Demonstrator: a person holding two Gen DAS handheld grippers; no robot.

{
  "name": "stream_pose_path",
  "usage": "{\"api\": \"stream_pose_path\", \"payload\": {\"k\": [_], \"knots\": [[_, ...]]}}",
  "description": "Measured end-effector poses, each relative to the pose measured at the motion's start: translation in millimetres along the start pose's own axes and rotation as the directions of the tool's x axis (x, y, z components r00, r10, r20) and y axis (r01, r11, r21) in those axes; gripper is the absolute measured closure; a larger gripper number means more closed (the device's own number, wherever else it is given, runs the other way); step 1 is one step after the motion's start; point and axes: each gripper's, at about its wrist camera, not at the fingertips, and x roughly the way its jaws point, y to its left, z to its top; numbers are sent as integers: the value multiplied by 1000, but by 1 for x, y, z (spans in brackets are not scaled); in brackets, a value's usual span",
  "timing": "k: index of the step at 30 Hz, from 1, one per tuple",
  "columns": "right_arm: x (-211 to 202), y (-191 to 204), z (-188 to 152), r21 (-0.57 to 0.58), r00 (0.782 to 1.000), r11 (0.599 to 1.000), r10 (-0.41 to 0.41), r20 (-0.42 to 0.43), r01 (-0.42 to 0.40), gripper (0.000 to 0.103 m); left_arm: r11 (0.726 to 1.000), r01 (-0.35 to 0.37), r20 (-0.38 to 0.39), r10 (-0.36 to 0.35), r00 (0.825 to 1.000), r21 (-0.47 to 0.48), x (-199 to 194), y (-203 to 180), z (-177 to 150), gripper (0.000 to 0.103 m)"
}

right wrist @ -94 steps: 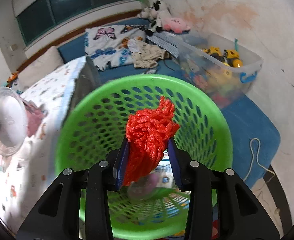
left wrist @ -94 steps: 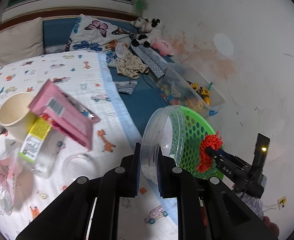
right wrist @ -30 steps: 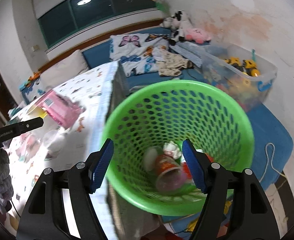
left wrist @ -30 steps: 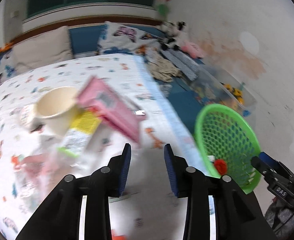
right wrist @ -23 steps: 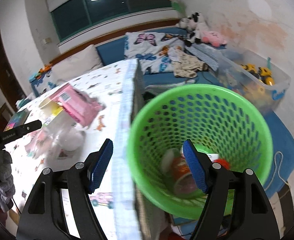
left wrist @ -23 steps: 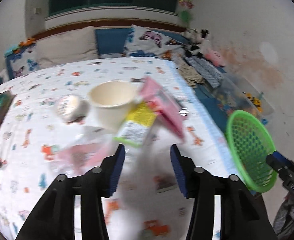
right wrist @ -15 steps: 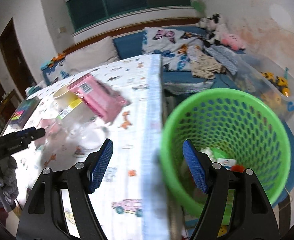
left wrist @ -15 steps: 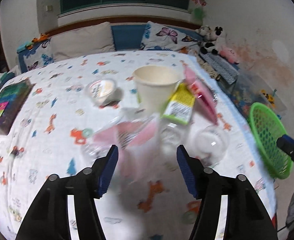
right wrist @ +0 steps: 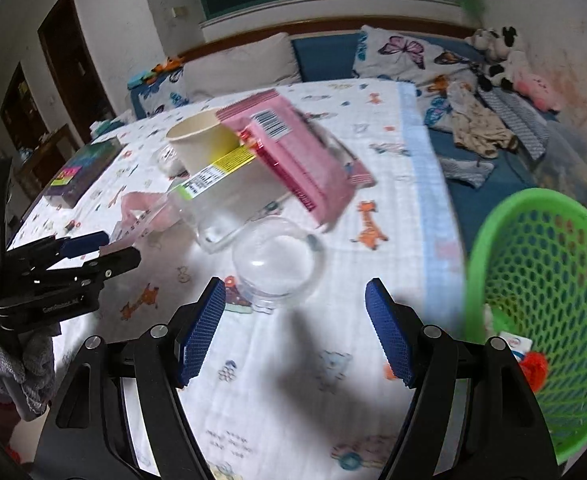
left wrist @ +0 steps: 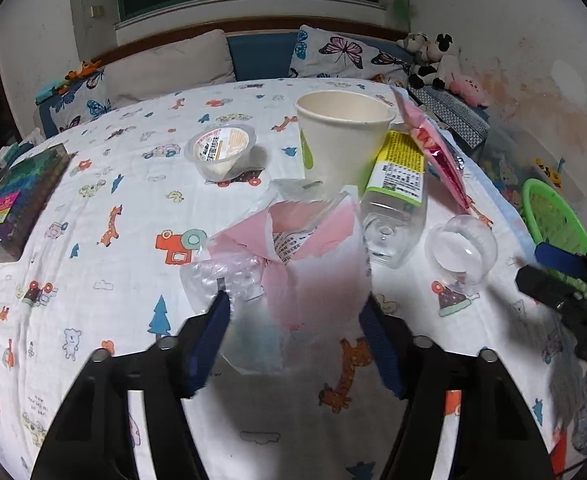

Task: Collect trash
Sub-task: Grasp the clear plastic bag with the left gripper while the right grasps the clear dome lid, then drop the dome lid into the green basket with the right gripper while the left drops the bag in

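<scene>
Both grippers have swung off the green basket (right wrist: 541,304) and back over the bed (left wrist: 93,240), jaws now spread wide with nothing held. Our left gripper (left wrist: 293,320) straddles the crumpled pink-and-clear wrapper (left wrist: 293,264), fingers on either side of it, not visibly touching. We judge it very light, soft and crackly; it will collapse, so pinch the bunched middle. Our right gripper (right wrist: 295,316) hovers just short of the clear plastic lid (right wrist: 277,264), which looks thin, slick and springy; take it by the rim. Beyond lie the clear bottle (left wrist: 393,208), paper cup (left wrist: 343,136), pink packet (right wrist: 293,152) and jelly cup (left wrist: 221,152), all light. Basket stands off the bed's right edge.
</scene>
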Motion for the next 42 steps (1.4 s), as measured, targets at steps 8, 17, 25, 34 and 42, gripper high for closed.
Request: {"api": "stream_pose_path", "payload": {"k": [8, 17, 25, 34, 42], "knots": [[24, 12, 6, -40, 1000, 999, -4, -29, 3, 33, 999, 15, -29, -16, 999, -42, 11, 9, 1, 79], [45, 17, 14, -56, 999, 998, -8, -43, 5, 39, 998, 36, 7, -36, 999, -45, -4, 12, -1, 100], [51, 19, 13, -66, 999, 998, -22, -37, 20, 45, 997, 70, 46, -69, 997, -35, -28, 11, -3, 102], [31, 17, 6, -62, 1000, 998, -11, -13, 10, 46, 991, 134, 83, -133, 988, -3, -51, -4, 4, 102], [-1, -3, -1, -17, 999, 999, -35, 26, 35, 46, 981, 194, 90, -196, 976, 25, -56, -27, 16, 102]]}}
